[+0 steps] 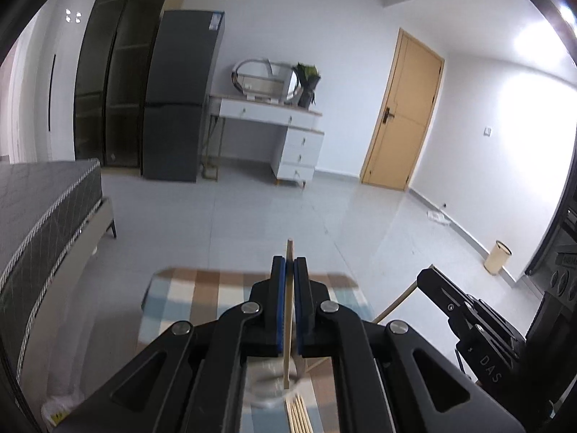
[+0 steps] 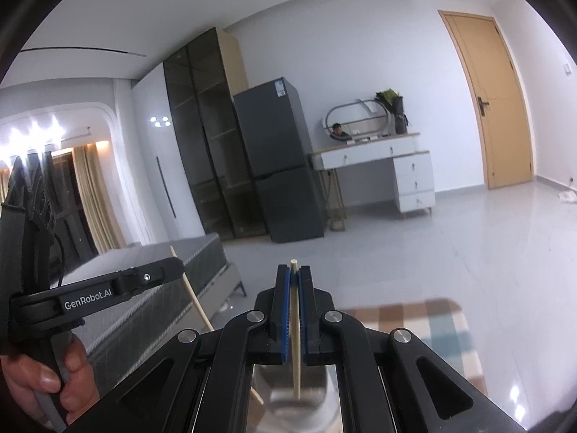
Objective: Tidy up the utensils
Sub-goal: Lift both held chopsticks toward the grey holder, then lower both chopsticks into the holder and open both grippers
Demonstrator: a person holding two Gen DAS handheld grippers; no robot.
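My left gripper [image 1: 289,265] is shut on a wooden chopstick [image 1: 287,310] that stands upright between the blue pads, its lower end over a clear glass container [image 1: 268,384]. Several more chopsticks [image 1: 298,413] lie below on the checked cloth. My right gripper [image 2: 294,274] is shut on a pale chopstick [image 2: 295,328], its lower end above a glass container [image 2: 299,397]. The right gripper also shows in the left wrist view [image 1: 465,306], and the left gripper in the right wrist view [image 2: 108,285] with its chopstick [image 2: 193,296].
A checked cloth [image 1: 202,296] covers the table. A grey bed [image 1: 39,209] stands to the left. A fridge [image 1: 180,97], a white dresser [image 1: 285,133], a wooden door [image 1: 400,112] and a small bin [image 1: 497,256] stand across the tiled floor.
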